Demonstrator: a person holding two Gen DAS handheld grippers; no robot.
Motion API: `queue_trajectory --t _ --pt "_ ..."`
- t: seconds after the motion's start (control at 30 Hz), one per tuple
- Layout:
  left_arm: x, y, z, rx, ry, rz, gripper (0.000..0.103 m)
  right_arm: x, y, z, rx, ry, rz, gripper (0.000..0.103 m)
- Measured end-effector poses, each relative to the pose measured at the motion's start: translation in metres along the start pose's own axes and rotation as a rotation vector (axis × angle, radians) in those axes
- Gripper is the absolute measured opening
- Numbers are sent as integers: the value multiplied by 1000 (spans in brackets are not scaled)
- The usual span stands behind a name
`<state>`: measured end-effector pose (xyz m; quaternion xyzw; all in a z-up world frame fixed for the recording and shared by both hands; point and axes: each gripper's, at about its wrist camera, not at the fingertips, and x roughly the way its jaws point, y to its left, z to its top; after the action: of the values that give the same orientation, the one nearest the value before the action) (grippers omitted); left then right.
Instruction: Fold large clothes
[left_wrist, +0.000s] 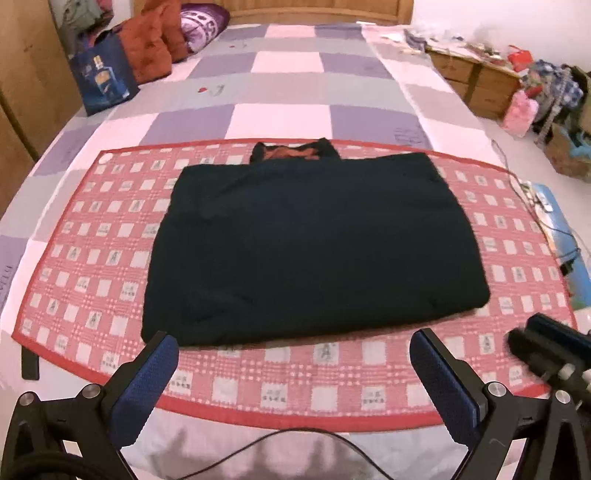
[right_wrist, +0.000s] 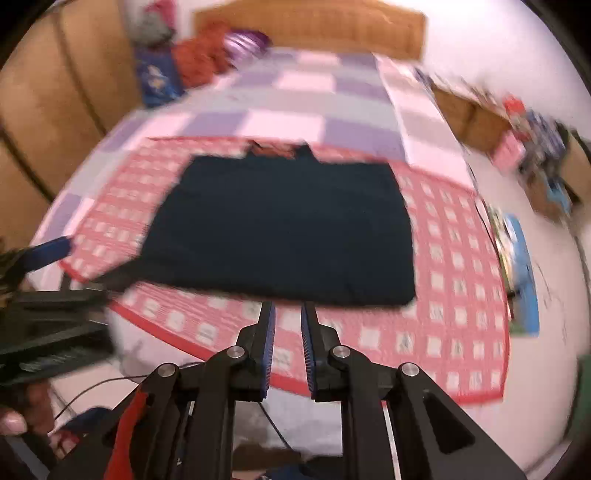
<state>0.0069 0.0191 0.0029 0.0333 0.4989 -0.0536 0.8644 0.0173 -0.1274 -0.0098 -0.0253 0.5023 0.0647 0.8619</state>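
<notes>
Garment (left_wrist: 310, 240) on mat (left_wrist: 92, 258), atop bed (left_wrist: 280, 62)

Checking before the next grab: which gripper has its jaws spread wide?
The left gripper; its blue pads stand far apart, while the right gripper shows only a narrow gap.

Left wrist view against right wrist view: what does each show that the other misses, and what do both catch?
Only the left wrist view shows the left claw from behind, wide open with nothing between its blue pads, and sharp print on the red checked mat. Only the right wrist view shows the right claw, narrowly parted and empty, plus fingertips at lower left. Both show the folded dark rectangular garment on the mat, the purple checked bedspread and the wooden headboard.
</notes>
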Motion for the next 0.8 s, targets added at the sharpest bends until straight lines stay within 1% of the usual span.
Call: queue_trajectory --t 0.03,0.07,0.1,0.17,0.23,0.33,0.4,0.5,0.6,0.8 --pt "-2 -2 1 1 1 3 103 -5 5 0 -21 -3 4 24" --pt "-5 -3 2 0 2 2 103 -8 9 -1 -42 6 1 36" --pt "-6 -4 1 1 -2 -1 103 -8 12 -2 -53 20 -2 61" --pt "-12 -5 2 5 -15 4 103 -12 14 -4 -54 21 -2 87" --pt "-17 -5 2 6 -25 13 103 -18 16 -6 -69 1 -10 87" --pt "-22 -3 0 -6 -27 6 103 -23 16 -6 -78 1 -29 87" --pt "-23 -2 -2 -13 -20 8 103 -21 12 -8 -54 21 -16 92" --pt "-21 -3 -5 -12 -8 19 103 -17 6 -13 -32 57 -34 92" --pt "-17 -3 -10 -16 17 5 103 -13 3 -19 -21 82 -46 92" --pt "-16 -10 -13 4 31 0 103 -7 0 -25 19 110 -53 92"
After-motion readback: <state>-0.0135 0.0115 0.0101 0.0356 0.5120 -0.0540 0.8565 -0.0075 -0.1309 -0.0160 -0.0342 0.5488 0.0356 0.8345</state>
